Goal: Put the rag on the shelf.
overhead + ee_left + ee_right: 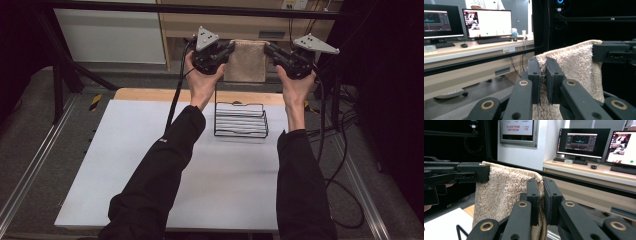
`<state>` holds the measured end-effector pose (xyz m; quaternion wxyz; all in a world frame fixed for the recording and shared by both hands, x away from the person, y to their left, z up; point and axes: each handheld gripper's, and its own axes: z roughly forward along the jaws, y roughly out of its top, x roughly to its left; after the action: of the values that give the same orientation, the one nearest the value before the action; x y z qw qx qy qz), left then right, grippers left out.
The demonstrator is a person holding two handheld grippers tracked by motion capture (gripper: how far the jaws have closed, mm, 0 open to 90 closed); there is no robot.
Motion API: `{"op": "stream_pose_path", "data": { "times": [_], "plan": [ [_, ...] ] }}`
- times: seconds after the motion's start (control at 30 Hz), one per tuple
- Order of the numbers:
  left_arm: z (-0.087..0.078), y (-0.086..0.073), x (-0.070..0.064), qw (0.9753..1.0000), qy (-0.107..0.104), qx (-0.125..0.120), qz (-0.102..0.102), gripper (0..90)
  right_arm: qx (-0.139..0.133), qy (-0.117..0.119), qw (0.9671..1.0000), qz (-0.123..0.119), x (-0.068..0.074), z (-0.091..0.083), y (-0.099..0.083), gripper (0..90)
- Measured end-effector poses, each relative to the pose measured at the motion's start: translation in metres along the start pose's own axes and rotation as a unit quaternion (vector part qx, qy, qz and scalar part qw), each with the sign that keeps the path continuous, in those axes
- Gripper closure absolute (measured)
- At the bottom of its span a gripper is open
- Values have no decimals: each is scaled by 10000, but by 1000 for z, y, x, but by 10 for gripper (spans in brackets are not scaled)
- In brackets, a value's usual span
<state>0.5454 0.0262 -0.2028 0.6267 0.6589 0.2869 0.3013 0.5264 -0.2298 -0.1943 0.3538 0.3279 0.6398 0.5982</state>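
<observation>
A beige towel (245, 61) hangs stretched between both grippers, held up above the far edge of the table. My left gripper (228, 50) is shut on the towel's upper left corner; its jaws pinch the towel (574, 65) in the left gripper view. My right gripper (268, 50) is shut on the upper right corner, with the towel (504, 190) squeezed between its jaws. Below the towel a black wire rack (240, 120) stands on the white table (135, 165).
A wooden strip (150, 94) runs along the table's far edge. Black cables (335, 150) trail off the right side. A black frame bar (200, 9) crosses behind the grippers. A desk with monitors (486, 23) stands beyond.
</observation>
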Motion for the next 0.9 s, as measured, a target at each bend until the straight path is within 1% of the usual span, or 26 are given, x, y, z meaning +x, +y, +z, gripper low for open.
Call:
{"op": "stream_pose_path", "data": {
  "times": [0.13, 0.2, 0.23, 0.27, 0.37, 0.43, 0.5, 0.57, 0.73, 0.8, 0.9],
  "plan": [
    [-3, -8, -3, 10000, -92, 34, 8, 832, 104, 40, 9999, -18, 0, -5, -7, 841],
    [-5, -11, -5, 9999, -130, 55, 20, 832, 127, 60, 9999, 24, 1, -8, -11, 841],
    [-6, -13, -6, 9998, -176, 86, 31, 832, 155, 72, 9999, 16, 1, -9, -13, 841],
    [-7, -15, -7, 9997, -178, 118, 76, 832, 177, 70, 9998, 6, 2, -10, -14, 841],
    [-10, -20, -8, 9996, -251, 120, 37, 832, 220, 88, 9997, -12, 4, -13, -19, 841],
    [-12, -22, -9, 9994, -298, 141, 94, 831, 243, 101, 9996, -26, 5, -16, -22, 841],
    [-16, -24, -11, 9993, -335, 102, 108, 831, 263, 113, 9996, -70, 7, -19, -24, 841],
    [-19, -26, -13, 9991, -382, 125, 143, 830, 264, 119, 9995, -127, 9, -22, -25, 841],
    [-25, -32, -17, 9988, -444, 143, 137, 829, 286, 131, 9994, -173, 14, -28, -31, 841],
    [-27, -33, -18, 9986, -457, 176, 188, 829, 272, 147, 9993, -190, 17, -31, -32, 841],
    [-30, -34, -19, 9984, -495, 210, 193, 828, 305, 136, 9991, -273, 20, -34, -33, 841]
  ]
}}
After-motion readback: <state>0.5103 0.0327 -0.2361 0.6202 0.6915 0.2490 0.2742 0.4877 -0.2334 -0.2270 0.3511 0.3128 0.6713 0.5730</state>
